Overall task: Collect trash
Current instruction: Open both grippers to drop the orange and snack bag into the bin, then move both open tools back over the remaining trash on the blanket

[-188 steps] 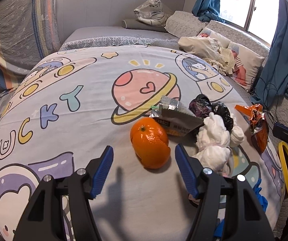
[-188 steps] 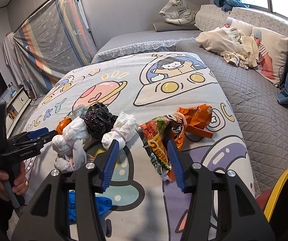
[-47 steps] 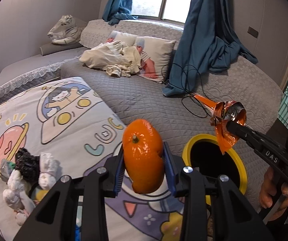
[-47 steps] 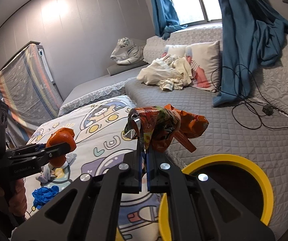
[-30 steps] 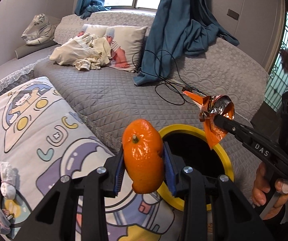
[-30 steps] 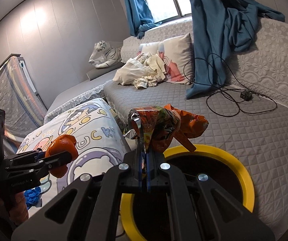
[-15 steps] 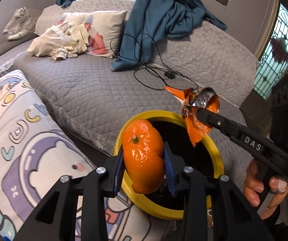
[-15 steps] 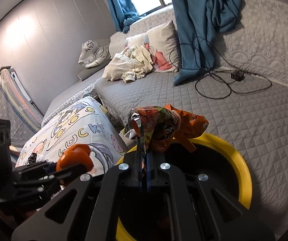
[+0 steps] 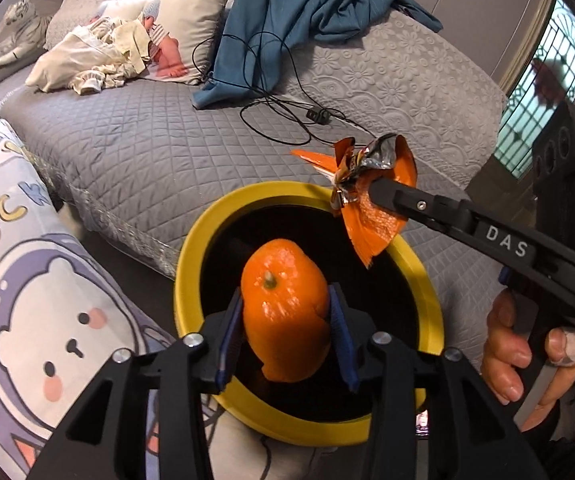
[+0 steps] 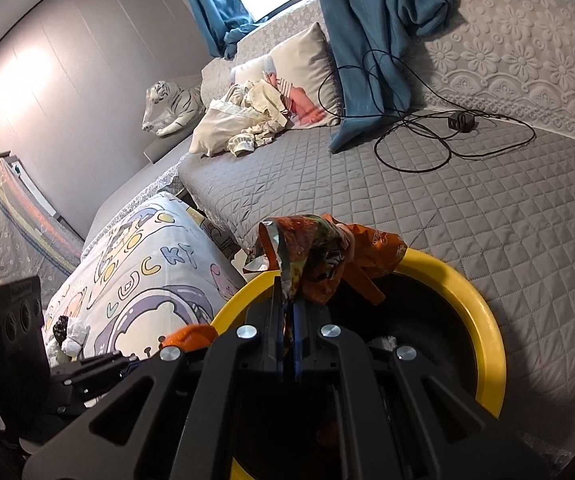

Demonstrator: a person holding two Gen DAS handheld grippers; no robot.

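Both tongs dropped over the yellow bin at frame centre: left tongs opening around the orange, right tongs pinching the wrapper.

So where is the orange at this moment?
In the left wrist view, the orange sits between the opening left gripper fingers, over the yellow-rimmed bin.

orange betw. left claw pads, over bin | wrapper over bin's far rim | cartoon bed left of bin
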